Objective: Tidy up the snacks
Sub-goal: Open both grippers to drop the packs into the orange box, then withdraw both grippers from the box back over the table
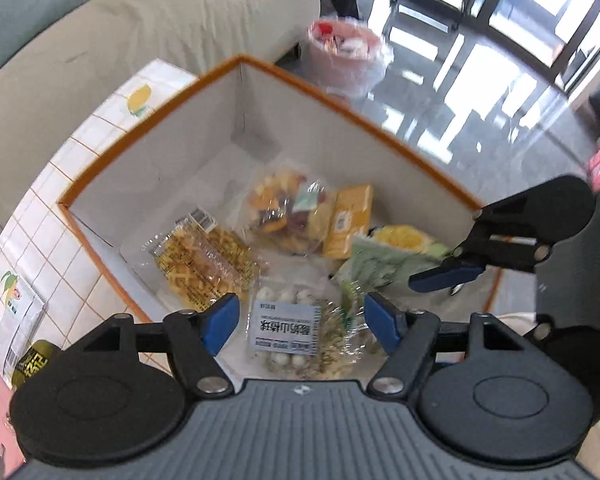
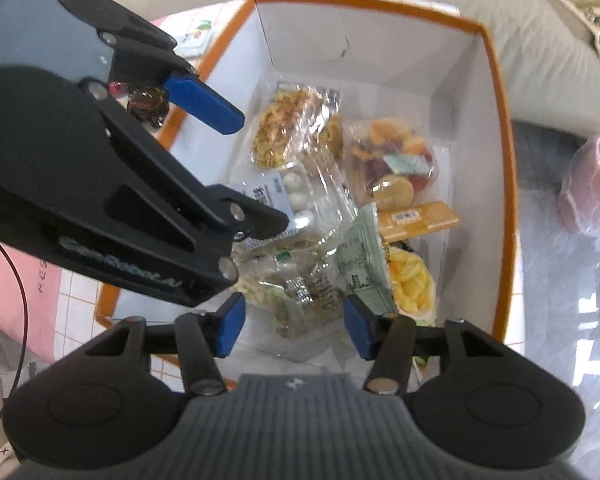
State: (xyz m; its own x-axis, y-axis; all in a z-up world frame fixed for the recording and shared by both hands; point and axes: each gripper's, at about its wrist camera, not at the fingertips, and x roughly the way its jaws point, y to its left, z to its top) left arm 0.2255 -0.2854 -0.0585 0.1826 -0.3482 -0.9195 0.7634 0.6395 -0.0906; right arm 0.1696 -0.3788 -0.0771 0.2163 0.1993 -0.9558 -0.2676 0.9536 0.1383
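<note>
Left gripper (image 1: 300,320) and right gripper (image 2: 292,330) hovering over box (image 1: 300,128) of snack packets (image 1: 288,332) (jaws spread wide, gripping nothing).

The box (image 1: 168,128) has an orange rim and white walls. Both grippers are black with blue fingers (image 1: 220,322). One flat packet (image 1: 348,220) is yellow-orange; a green packet (image 2: 360,260) carries print. The tabletop (image 1: 60,216) is white tile with orange grout lines.
</note>
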